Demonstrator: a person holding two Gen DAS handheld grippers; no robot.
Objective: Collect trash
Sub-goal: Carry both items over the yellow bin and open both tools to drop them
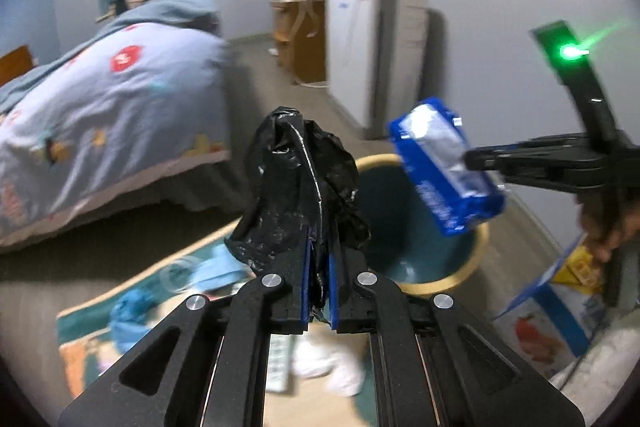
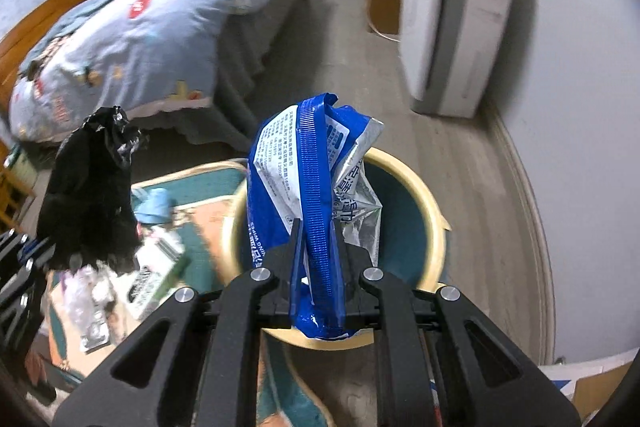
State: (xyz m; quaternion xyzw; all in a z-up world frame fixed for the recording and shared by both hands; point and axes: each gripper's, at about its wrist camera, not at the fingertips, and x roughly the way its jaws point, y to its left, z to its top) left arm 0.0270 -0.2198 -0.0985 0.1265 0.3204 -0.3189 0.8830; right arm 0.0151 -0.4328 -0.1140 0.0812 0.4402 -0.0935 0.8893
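left claw point(image 1: 318, 267) grips black bag point(image 1: 296, 187), right claw point(image 2: 318, 255) grips blue wrapper point(image 2: 312, 179) above bin point(image 2: 416, 211).

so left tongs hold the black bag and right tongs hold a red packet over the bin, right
Not quite: the packet is blue, not red, as the right wrist view shows. The rest holds: the left tongs grip the black bag, and the right tongs hold the packet over the bin.

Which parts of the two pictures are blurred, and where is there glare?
Left wrist view: bed and rug litter smeared, black bag sharper, green light flares. Right wrist view: blue wrapper crisp, white cabinet blurred; fisheye bends walls in both.
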